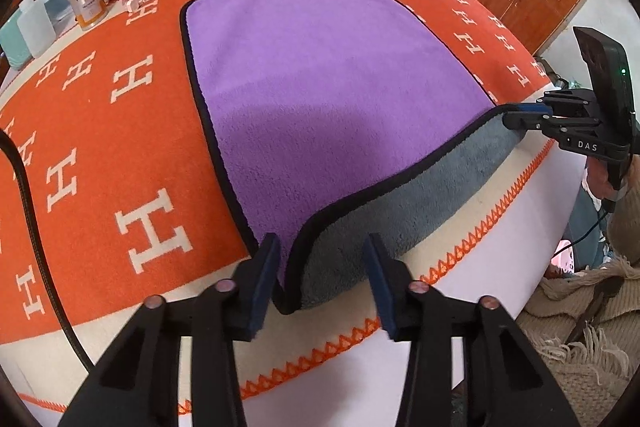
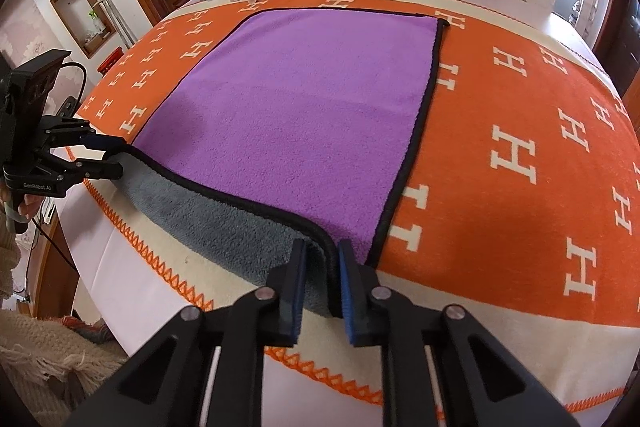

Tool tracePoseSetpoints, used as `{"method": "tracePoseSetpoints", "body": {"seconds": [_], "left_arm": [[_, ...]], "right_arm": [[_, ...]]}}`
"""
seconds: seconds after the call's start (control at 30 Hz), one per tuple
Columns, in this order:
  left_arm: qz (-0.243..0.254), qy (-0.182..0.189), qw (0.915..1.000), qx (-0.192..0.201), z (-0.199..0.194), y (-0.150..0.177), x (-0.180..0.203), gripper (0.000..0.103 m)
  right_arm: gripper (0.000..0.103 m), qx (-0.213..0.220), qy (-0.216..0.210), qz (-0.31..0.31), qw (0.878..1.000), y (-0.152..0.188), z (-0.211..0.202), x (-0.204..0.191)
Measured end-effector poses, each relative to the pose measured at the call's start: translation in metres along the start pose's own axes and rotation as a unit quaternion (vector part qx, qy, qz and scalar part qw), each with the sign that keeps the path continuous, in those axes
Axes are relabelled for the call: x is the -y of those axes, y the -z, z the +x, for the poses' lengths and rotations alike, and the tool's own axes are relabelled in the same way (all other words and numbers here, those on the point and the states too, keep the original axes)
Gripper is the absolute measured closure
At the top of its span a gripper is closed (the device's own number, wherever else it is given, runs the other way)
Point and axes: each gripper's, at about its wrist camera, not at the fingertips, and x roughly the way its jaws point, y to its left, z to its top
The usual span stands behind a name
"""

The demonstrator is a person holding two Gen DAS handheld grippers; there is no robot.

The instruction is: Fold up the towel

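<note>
One towel (image 1: 336, 75) lies lengthwise away from both grippers

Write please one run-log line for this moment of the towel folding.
phase: lifting near edge | left hand-held gripper: open around near-left corner | right hand-held gripper: shut on towel near-right corner | far edge: flat on orange blanket

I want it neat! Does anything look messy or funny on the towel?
Only the near edge of the towel looks odd: it is lifted and curled, showing its grey underside, because the left gripper and right gripper are at its corners. The rest lies flat.
</note>
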Motion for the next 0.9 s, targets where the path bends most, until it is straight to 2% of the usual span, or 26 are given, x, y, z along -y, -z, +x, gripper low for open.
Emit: {"method": "tracePoseSetpoints", "body": {"seconds": [0.2,0.4,0.73,0.9], "left_arm": [[0.006,-0.007,0.9999,-0.006,0.001,-0.002,0.002,0.087],[0.024,-0.035,0.9991,-0.011,0.000,0.000,0.011,0.094],[0.021,-0.080,0.9966,0.002,-0.007,0.001,0.015,0.099],[0.017,-0.103,0.9942,0.027,-0.020,-0.003,0.018,0.099]], "right_arm": [[0.095,-0.001,0.004,-0.004,1.000,0.002,-0.002,-0.002],[0.098,0.002,0.012,-0.006,1.000,0.003,-0.004,-0.005],[0.098,0.021,0.044,-0.016,0.999,0.004,-0.017,-0.016],[0.099,0.027,0.059,-0.009,0.998,0.002,-0.022,-0.018]]}}
